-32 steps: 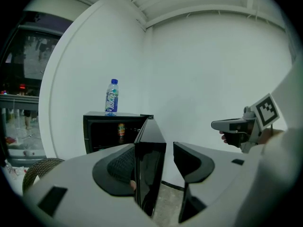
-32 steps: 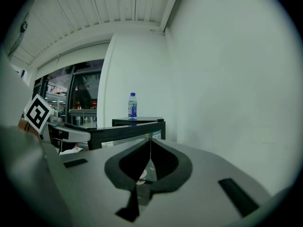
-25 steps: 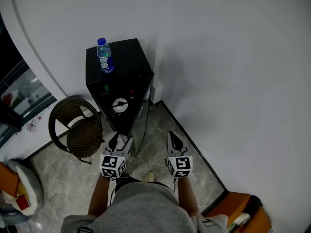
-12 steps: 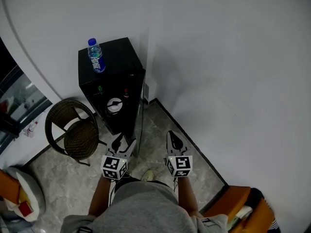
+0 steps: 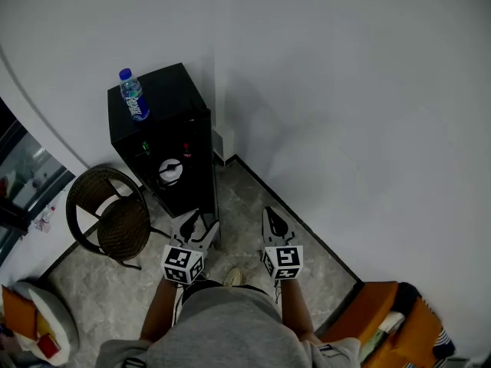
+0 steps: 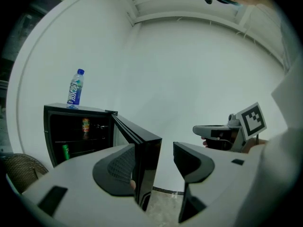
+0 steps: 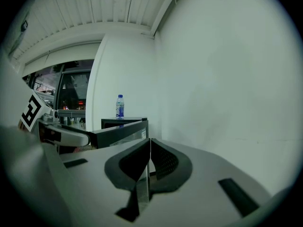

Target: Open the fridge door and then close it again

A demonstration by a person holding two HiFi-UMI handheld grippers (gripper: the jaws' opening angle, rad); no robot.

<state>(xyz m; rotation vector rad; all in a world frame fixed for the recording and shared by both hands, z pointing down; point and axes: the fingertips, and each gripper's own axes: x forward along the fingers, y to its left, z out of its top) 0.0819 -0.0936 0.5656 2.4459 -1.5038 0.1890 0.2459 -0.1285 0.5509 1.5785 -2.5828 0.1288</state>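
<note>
L hand-held gripper [image 6: 154, 148]: jaws apart, black fridge door [image 6: 149, 174] edge betw. them
R hand-held gripper [image 7: 150, 143]: jaws shut, empty

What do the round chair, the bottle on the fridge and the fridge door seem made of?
Chair: likely woven wicker or rattan, matte brown, with a visible mesh weave.
Bottle: clear plastic, with a blue cap and a printed label.
Fridge door: glossy black frame, apparently around a glass pane that looks see-through in the right gripper view.
</note>
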